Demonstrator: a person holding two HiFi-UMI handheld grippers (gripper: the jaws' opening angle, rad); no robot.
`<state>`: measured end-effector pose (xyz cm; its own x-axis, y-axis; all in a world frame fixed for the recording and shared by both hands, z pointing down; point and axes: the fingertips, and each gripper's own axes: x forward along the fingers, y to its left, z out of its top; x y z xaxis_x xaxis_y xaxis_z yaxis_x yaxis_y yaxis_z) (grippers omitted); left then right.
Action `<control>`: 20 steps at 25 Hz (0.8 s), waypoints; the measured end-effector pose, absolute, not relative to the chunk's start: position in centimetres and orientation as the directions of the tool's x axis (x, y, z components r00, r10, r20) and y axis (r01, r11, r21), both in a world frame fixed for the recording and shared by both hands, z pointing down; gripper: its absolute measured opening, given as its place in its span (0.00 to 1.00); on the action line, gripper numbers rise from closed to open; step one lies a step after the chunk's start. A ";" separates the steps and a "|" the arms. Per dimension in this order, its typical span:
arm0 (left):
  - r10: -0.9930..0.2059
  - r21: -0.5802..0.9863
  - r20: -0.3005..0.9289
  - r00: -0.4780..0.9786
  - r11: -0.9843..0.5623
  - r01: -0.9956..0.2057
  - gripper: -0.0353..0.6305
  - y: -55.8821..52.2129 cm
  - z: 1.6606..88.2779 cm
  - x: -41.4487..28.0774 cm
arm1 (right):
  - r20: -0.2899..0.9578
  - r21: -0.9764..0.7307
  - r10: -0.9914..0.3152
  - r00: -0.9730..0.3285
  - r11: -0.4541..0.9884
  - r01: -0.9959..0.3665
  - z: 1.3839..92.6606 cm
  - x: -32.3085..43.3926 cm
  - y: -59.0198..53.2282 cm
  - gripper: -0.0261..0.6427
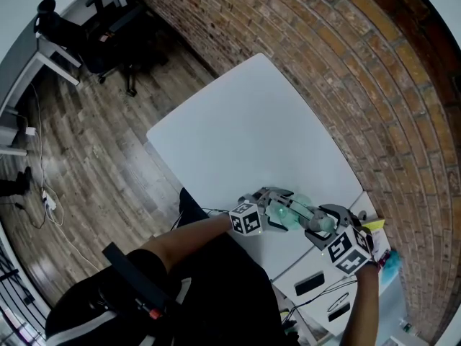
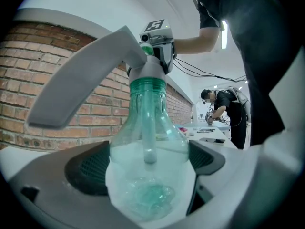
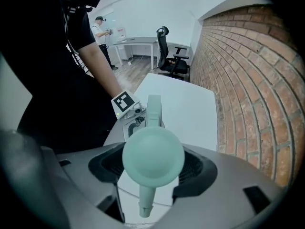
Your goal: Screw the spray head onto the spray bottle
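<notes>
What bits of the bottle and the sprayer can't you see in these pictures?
- Left gripper view: the spray head covers the neck of the spray bottle, so the thread and how tight it sits cannot be told.
- Right gripper view: the spray head fills the middle and hides the spray bottle behind it.
- Head view: the spray bottle is too small, and the left gripper and right gripper cover its ends.
</notes>
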<state>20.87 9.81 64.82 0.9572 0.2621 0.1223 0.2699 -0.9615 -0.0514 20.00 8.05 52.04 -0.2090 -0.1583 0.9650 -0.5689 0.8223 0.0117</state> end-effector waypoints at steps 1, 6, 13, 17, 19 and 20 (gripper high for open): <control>0.262 -0.052 0.122 0.957 -0.962 0.270 0.82 9.8 64.8 20.9 | 0.963 0.019 -0.166 -0.211 0.825 -0.564 52.0 20.0 8.1 0.46; 0.263 -0.055 0.123 0.957 -0.961 0.271 0.82 9.9 64.7 20.8 | 0.951 0.033 -0.230 -0.207 0.739 -0.673 50.8 19.9 7.8 0.46; 0.261 -0.051 0.122 0.958 -0.962 0.269 0.82 9.9 64.8 21.0 | 0.964 -0.042 -0.172 -0.201 0.651 -0.758 51.3 20.2 7.4 0.46; 0.260 -0.053 0.118 0.958 -0.962 0.267 0.82 9.9 64.7 20.9 | 0.967 -0.028 -0.135 -0.218 0.788 -0.614 51.2 20.0 7.7 0.46; 0.257 -0.053 0.114 0.960 -0.963 0.264 0.82 10.0 64.6 20.9 | 0.971 -0.024 -0.103 -0.216 0.855 -0.518 51.3 19.9 8.0 0.46; 0.254 -0.056 0.113 0.960 -0.964 0.262 0.82 10.0 64.6 20.9 | 0.973 -0.026 -0.085 -0.213 0.882 -0.471 51.4 20.0 8.2 0.46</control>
<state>20.94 9.99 64.61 0.9604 0.2544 0.1134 0.2618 -0.9635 -0.0557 19.99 8.22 51.41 -0.2130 -0.0852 0.9733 -0.4709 0.8818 -0.0258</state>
